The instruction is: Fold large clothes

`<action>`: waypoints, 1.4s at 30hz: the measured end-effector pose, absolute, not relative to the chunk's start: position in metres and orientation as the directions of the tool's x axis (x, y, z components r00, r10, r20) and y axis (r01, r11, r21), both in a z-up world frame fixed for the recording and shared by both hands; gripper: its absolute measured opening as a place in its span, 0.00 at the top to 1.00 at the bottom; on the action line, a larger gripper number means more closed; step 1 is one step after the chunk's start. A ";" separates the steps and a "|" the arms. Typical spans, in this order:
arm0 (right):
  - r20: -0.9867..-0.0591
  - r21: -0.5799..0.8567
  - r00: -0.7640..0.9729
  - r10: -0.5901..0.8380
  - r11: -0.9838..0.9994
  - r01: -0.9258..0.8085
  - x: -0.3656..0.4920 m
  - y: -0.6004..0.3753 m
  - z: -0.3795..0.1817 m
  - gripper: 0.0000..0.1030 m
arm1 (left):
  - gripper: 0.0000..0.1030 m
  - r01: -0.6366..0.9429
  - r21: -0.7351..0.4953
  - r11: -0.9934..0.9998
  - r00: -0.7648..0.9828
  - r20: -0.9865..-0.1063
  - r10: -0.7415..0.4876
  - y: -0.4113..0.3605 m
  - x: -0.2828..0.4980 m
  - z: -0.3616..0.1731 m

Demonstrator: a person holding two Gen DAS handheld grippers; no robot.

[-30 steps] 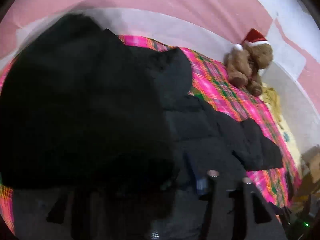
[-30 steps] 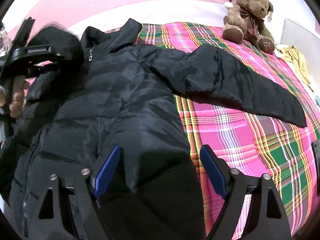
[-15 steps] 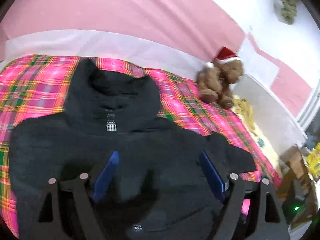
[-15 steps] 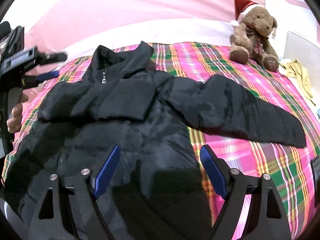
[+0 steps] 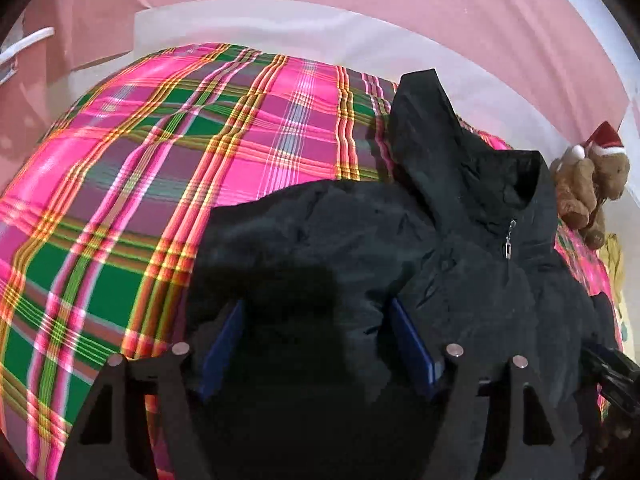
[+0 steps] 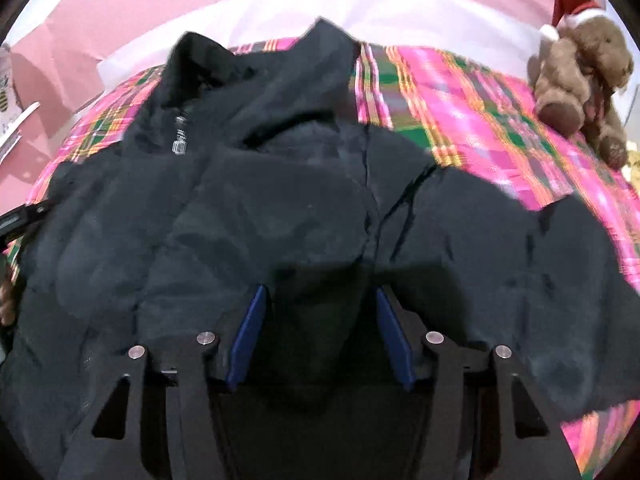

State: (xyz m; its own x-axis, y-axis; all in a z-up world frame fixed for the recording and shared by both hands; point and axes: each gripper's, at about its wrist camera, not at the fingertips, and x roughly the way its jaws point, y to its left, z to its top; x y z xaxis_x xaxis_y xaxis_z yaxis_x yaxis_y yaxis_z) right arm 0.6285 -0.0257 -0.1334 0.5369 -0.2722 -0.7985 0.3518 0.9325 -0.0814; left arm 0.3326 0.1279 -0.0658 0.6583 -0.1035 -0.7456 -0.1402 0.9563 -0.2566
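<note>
A black puffer jacket lies spread front-up on a bed covered with a pink-and-green plaid blanket, its collar toward the pale headboard and its zip pull near the neck. The left gripper hangs over the jacket's folded-in sleeve, jaws parted after just narrowing, dark fabric lying between the blue pads. The right gripper stands over the jacket's chest, jaws half open after just closing in; whether the pads press the cloth cannot be told. A teddy bear in a Santa hat sits at the bed's far corner.
</note>
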 end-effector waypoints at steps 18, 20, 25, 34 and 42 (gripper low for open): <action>-0.793 -0.055 0.544 -0.273 0.922 0.383 0.636 -0.042 -0.138 0.45 | 0.24 -0.175 -0.199 0.964 0.672 -0.740 -0.031 0.141 0.356 -0.069; -0.797 -0.070 0.533 -0.284 0.920 0.385 0.636 -0.040 -0.135 0.45 | 0.23 -0.179 -0.202 0.963 0.664 -0.747 -0.033 0.143 0.358 -0.069; -0.762 -0.061 0.572 -0.303 0.913 0.403 0.603 -0.027 -0.099 0.45 | 0.32 -0.177 -0.233 0.956 0.676 -0.735 -0.054 0.140 0.337 -0.045; -0.699 0.015 0.650 -0.297 0.903 0.429 0.498 0.010 -0.056 0.45 | 0.36 -0.049 -0.250 0.967 0.740 -0.659 -0.133 0.083 0.231 0.011; -0.701 0.029 0.649 -0.295 0.898 0.439 0.421 0.031 -0.050 0.44 | 0.36 0.029 -0.231 0.973 0.714 -0.676 -0.182 0.036 0.158 0.018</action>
State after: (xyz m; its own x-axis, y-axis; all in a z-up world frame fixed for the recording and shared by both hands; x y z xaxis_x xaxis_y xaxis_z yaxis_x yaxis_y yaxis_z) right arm 0.4215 0.0313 -0.0503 0.6490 -0.2949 -0.7013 0.4394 0.8978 0.0290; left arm 0.1584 0.0356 0.0175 0.7140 -0.1821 -0.6760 0.0293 0.9725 -0.2309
